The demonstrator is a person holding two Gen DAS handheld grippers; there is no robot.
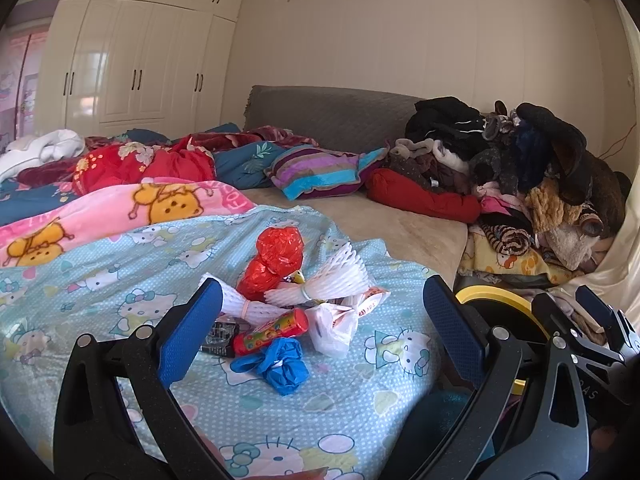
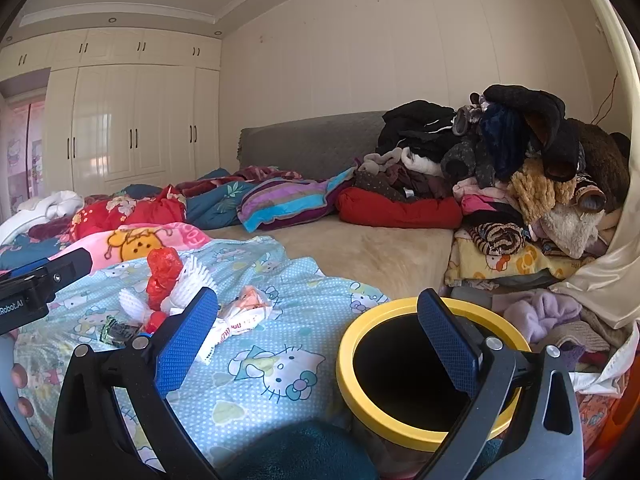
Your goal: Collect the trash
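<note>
Several scraps of trash lie heaped on the light blue cartoon-cat blanket [image 1: 100, 280] in the left wrist view: a red plastic bag [image 1: 274, 262], white foam netting [image 1: 320, 280], a red tube [image 1: 272, 332], a crumpled blue bag [image 1: 280, 364], a white bag [image 1: 334, 326]. The left hand-held gripper [image 1: 320, 328] hangs just short of the heap, jaws wide apart, holding nothing; the blue bag sits between its pads. The right wrist view: the right hand-held gripper [image 2: 320, 328] is likewise spread and empty, above the yellow-rimmed bin [image 2: 360, 396] standing beside the bed. The trash heap lies left of it, well apart. Piled clothes [image 2: 520, 168] fill the far right.
</note>
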